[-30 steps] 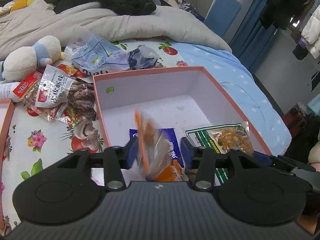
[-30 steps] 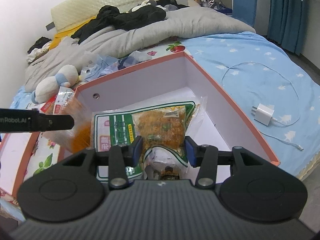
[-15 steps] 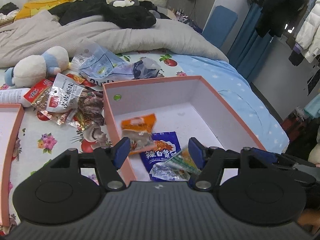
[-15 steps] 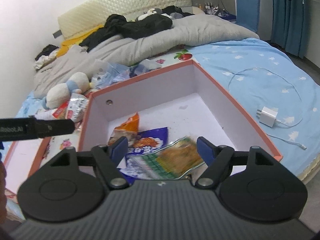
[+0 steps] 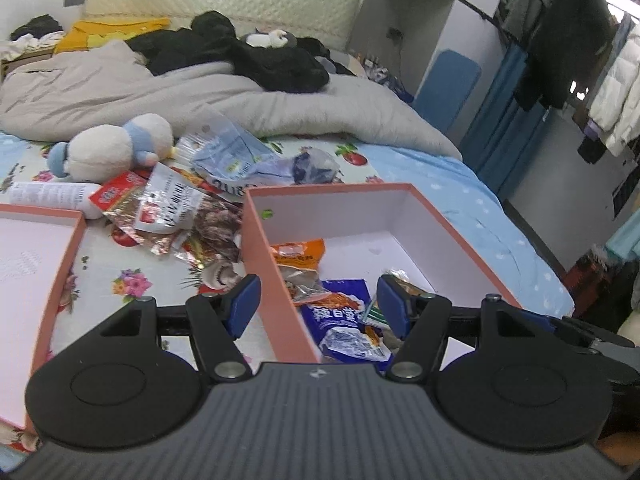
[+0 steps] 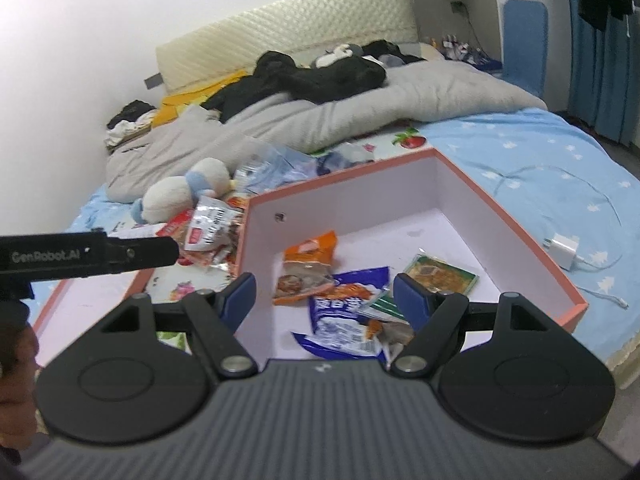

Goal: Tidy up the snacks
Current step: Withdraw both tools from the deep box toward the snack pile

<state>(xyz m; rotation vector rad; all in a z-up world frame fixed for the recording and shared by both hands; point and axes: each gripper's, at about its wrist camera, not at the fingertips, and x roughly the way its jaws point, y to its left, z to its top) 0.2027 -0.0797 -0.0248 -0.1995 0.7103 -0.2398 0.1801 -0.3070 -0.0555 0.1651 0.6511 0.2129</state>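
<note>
Two handheld grippers hang above a bed strewn with snack packets. The left gripper has its blue-padded jaws spread wide with nothing between them; they straddle the near left wall of a pink-rimmed cardboard box. The right gripper has its jaws spread too, gripping nothing, above the same box. Both sets of jaws opened further within the last second but have held since.

Inside the box, three packets lie loose on the white floor. In the right wrist view an orange snack packet sits at about 11 o'clock from the box's middle, a blue snack packet lies at 6 o'clock, overlapping the orange one's lower edge, and a clear green-edged packet of brownish food rests at 4 o'clock, touching the blue one.

Outside the box at 9 to 10 o'clock, a heap of unsorted foil packets lies on the flowered sheet, just beside the box's wall. A white and blue plush toy lies beyond the heap at 11 o'clock. A second pink-rimmed tray sits at the far left. In the right wrist view a white charger with its cable lies on the blue starred sheet at 3 o'clock, near the box's right wall. A grey duvet with dark clothes is bunched at 12 o'clock.
</note>
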